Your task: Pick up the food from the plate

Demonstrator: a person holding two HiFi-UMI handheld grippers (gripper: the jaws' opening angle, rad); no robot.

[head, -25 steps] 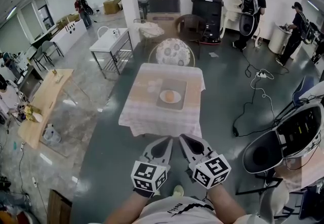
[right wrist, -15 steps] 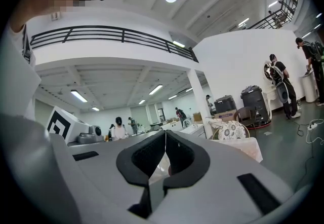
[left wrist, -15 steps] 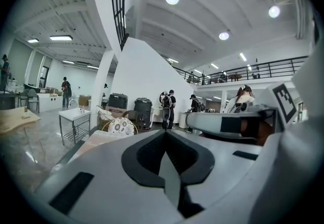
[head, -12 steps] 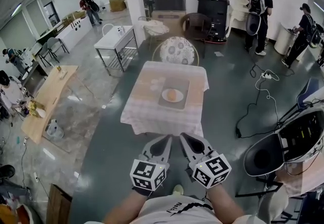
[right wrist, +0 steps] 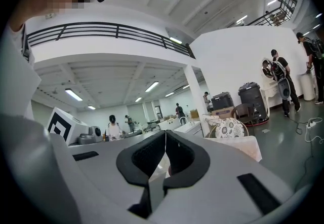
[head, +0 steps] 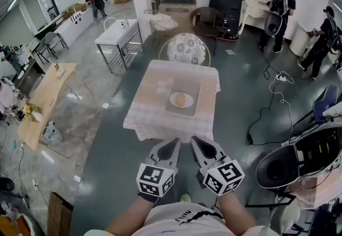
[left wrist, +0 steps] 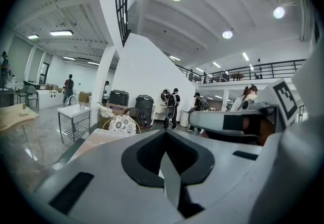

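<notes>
An orange round piece of food [head: 180, 100] lies on a white plate [head: 173, 102], which rests on a grey mat [head: 189, 88] on a table with a pale checked cloth [head: 144, 117]. My left gripper [head: 177, 142] and right gripper [head: 194, 140] hang side by side just short of the table's near edge, both shut and empty. In the left gripper view the left gripper [left wrist: 164, 134] has its jaws closed together, with the table [left wrist: 98, 138] beyond. In the right gripper view the right gripper [right wrist: 165, 134] is closed too, the table [right wrist: 243, 145] to its right.
A patterned round chair [head: 184, 49] stands at the table's far side. A metal table [head: 118, 41] is at the back left, a wooden table [head: 45, 102] at the left. Cables [head: 267, 107] and white equipment [head: 315, 147] lie on the right. People stand at the back.
The view has shifted slightly toward the table; both grippers stay shut and keep side by side in front of me.
</notes>
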